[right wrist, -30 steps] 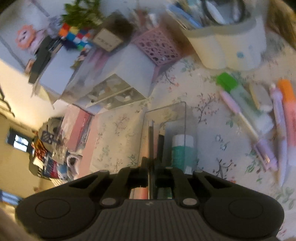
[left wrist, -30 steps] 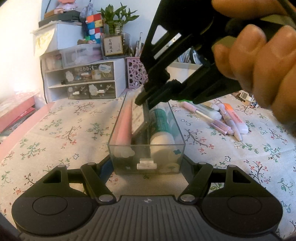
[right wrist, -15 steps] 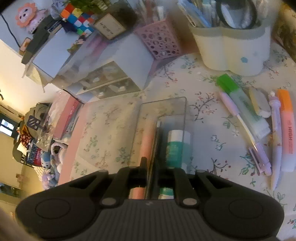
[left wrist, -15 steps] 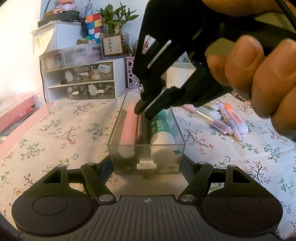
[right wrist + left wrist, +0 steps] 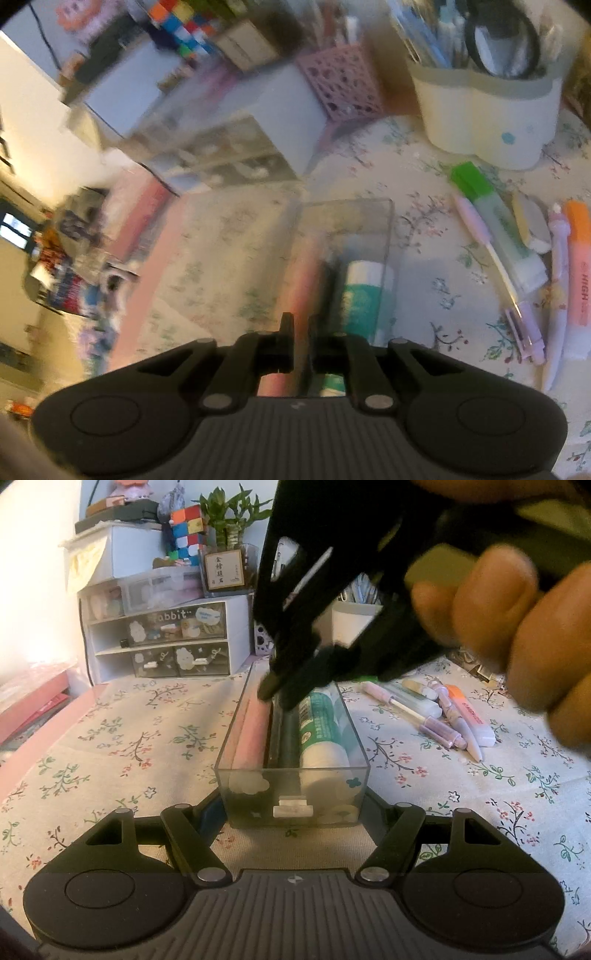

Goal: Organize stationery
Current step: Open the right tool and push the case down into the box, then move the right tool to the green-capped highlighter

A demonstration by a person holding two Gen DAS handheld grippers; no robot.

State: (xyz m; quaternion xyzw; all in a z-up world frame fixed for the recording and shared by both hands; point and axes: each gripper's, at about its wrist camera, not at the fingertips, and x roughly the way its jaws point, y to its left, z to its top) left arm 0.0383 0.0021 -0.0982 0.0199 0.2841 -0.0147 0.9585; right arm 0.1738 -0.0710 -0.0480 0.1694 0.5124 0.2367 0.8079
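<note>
Drawer (image 5: 293,775) sat clamped in left gripper (image 5: 293,812), holding glue (image 5: 319,734) and pink item, right gripper (image 5: 303,332) slightly apart above; pens (image 5: 443,716) remained loose on surface (image 5: 110,746).

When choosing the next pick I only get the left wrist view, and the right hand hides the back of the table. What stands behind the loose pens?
Observer: A cream pen holder with a grey rim, already crowded with pens.
Operator: Any loose item I can't make out properly?
Observer: The green-capped highlighter lies with its bright cap pointing toward that holder.
Operator: Is there room left in the clear tray?
Observer: Yes. In the clear tray, the far end beyond the glue stick lies bare.
</note>
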